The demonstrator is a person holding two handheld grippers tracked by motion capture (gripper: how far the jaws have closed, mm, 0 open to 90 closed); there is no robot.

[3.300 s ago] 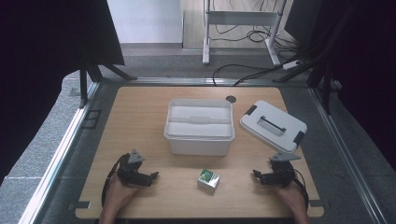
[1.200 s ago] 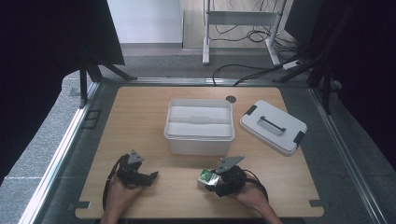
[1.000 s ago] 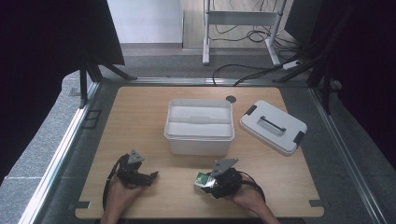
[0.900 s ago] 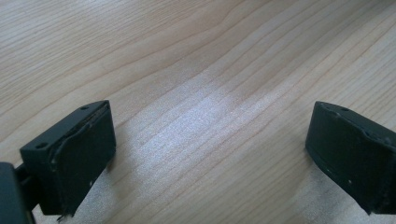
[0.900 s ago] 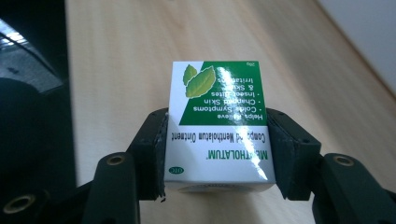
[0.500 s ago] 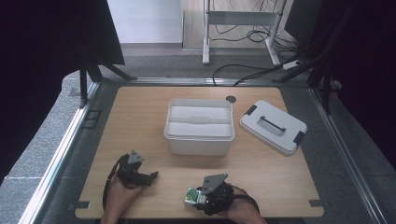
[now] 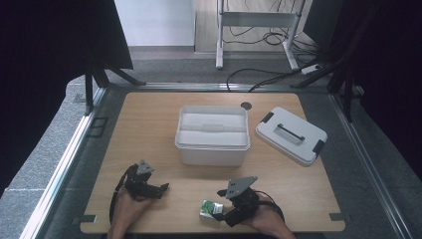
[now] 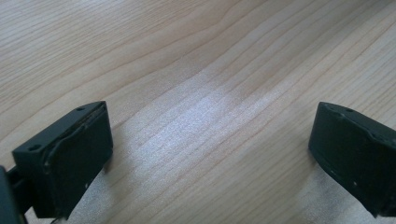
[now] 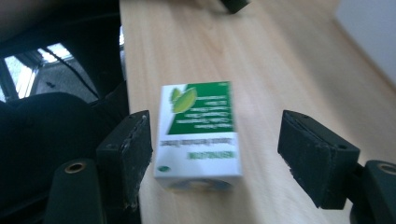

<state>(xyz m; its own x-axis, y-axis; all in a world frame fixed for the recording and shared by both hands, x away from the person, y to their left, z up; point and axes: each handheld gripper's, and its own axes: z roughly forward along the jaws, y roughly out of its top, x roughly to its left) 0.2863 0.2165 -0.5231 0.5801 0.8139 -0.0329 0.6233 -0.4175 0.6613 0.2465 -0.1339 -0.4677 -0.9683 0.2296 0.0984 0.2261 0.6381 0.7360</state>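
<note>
A small green and white carton point(image 7: 210, 209) lies on the wooden table point(image 7: 149, 124) close to its front edge. My right gripper point(image 7: 223, 206) points left at it. In the right gripper view the carton point(image 9: 198, 135) sits between the jaws of the right gripper point(image 9: 219, 149). It lies close against the left pad point(image 9: 133, 149), with a wide gap to the right pad point(image 9: 310, 149). These jaws have just been opening and no longer press on it. My left gripper point(image 7: 158, 190) rests open at the front left, and in its own view the left gripper point(image 8: 210, 149) has bare wood between its jaws.
A white open bin point(image 7: 212, 144) stands mid-table. Its white lid point(image 7: 291, 135), with a handle and black clips, lies to the right of it. A dark round hole point(image 7: 245, 105) is behind the bin. The table's front edge point(image 9: 122, 84) runs just beside the carton.
My right gripper carried the carton leftward and toward the front edge, then spread its jaws off it. The left gripper has stayed where it was.
</note>
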